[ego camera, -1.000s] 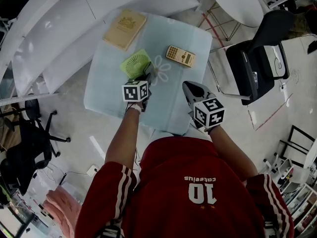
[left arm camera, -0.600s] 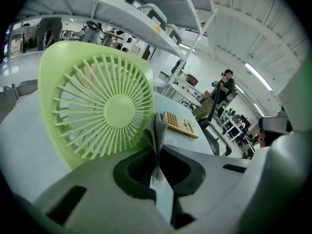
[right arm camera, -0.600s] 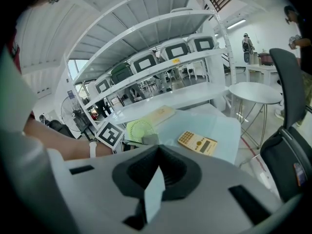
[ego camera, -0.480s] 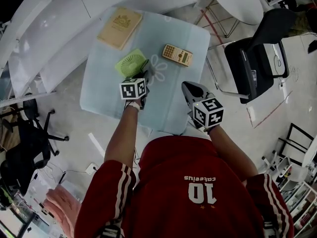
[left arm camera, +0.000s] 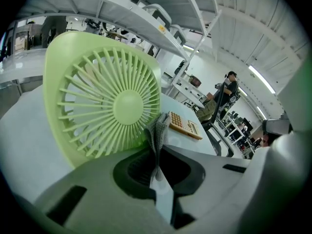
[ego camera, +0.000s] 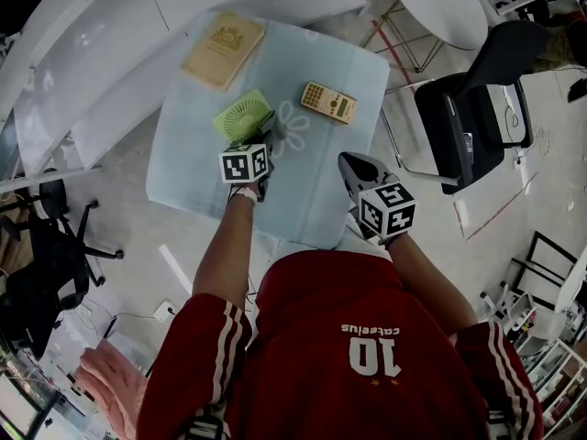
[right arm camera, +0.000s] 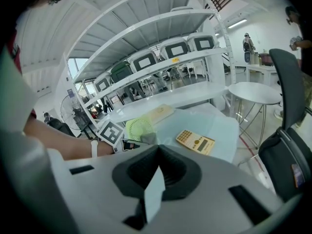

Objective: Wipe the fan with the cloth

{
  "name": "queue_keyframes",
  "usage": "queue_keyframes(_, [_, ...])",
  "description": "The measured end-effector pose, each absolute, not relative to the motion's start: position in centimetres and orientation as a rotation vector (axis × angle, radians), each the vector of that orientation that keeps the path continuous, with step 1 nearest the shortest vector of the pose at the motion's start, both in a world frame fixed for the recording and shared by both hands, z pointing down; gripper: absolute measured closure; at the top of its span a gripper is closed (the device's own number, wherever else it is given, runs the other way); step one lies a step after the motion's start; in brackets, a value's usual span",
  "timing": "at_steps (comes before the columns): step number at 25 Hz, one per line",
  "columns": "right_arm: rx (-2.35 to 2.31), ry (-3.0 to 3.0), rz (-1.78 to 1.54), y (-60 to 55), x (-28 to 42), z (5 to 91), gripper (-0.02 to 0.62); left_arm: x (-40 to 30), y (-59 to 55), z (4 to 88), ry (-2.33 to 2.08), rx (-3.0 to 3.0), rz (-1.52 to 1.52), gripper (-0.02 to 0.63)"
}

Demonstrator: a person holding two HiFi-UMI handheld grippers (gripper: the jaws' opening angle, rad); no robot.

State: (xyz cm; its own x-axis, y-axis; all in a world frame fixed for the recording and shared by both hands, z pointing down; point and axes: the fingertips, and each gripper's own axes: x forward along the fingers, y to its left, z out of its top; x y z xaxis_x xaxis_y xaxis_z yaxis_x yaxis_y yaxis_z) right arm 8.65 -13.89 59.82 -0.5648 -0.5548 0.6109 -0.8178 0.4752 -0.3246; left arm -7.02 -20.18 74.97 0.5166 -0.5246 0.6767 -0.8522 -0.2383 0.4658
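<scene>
- Head view: the green fan sits on the pale table, between the notebook and the calculator. Your left gripper is right at its near edge. Your right gripper hangs well apart.
- Left gripper view: your jaws pinch a fold of soft grey cloth, its tip touching or just beside the fan. The fan looks like light, stiff plastic with thin ribs, so it will likely slide or tip. Wipe gently.
- Right gripper view: these jaws are pressed together, holding nothing. To steady the fan, grip its solid outer frame, not the ribs.
</scene>
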Motion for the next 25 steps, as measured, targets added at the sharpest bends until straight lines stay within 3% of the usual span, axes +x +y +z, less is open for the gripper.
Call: queue_keyframes(25, [1.121,-2.319,0.804,-13.3,6.8,58.7,0.592,-9.2,-18.8,75.3,-1.146,1.871,0.467,0.578])
